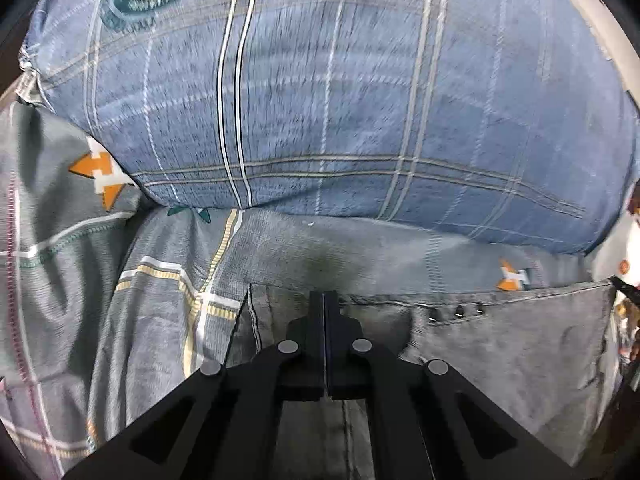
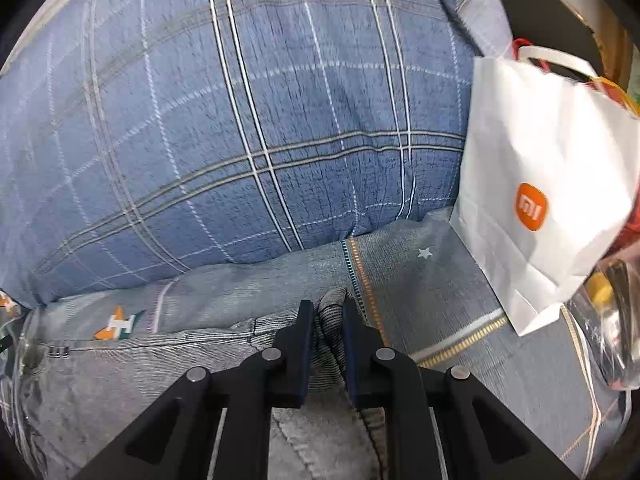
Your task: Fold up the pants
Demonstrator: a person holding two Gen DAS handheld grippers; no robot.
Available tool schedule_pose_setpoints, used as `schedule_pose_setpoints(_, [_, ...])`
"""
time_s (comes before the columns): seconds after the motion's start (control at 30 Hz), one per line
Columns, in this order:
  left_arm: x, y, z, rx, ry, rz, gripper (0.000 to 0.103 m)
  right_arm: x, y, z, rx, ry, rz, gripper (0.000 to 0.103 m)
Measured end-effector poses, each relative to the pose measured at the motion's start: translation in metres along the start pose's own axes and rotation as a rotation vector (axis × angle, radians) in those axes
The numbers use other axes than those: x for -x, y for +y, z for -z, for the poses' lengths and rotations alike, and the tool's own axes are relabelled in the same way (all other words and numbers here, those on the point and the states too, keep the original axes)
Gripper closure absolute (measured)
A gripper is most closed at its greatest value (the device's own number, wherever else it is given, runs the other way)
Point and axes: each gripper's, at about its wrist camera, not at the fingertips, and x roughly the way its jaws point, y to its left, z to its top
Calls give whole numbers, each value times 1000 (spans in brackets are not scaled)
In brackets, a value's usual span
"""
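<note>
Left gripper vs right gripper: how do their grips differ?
The left gripper has its jaws pressed together at the grey denim pants' flat edge; no cloth shows between them. The right gripper is parted slightly around a bunched fold of the pants. Both are black and point at the blue plaid pillow.

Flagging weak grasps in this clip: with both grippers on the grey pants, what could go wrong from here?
1. The right gripper pinches only a small bunch of the grey pants; it may slip out.
2. The white paper bag stands close by and could get knocked.
3. The left gripper looks fully closed, maybe on a thin edge.
</note>
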Motion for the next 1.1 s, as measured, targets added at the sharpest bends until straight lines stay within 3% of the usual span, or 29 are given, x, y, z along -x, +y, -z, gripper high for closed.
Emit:
schedule_pose_setpoints(0.1, [6,9,3,30,15,15,103,9,-1,5,-3,7,-10,88])
schedule_pose_setpoints(0.17, [-7,23,3,93,88,62,103,8,-2,8,-9,14,-15,88])
schedule_pose_setpoints(0.27, [-33,40,2,144,158,69,99,-1,-2,9,-10,27,-21,88])
schedule_pose_setpoints(0.4, [-69,57,-6,233,214,100,89,-15,-2,8,-7,38,-20,88])
schedule_pose_setpoints(0.5, [-86,57,-12,245,235,117,68,-29,-2,8,-5,58,-17,88])
schedule_pose_setpoints(0.57, [-87,55,-15,242,223,126,62,-37,-3,8,-18,67,-22,87])
schedule_pose_setpoints(0.77, [-56,55,-18,186,121,8,45,-35,0,9,-37,55,-57,75])
schedule_pose_setpoints(0.87, [-62,62,-14,199,158,11,45,-35,-1,10,-39,64,-48,74])
schedule_pose_setpoints(0.97, [-73,57,-13,193,190,28,47,-41,-3,11,-43,95,-27,60])
schedule_pose_setpoints(1.03, [-81,52,-11,177,215,26,70,-45,-4,13,-37,116,-12,48])
schedule_pose_setpoints(1.1, [-85,50,-13,162,211,-11,79,-46,-9,16,-42,136,-2,47])
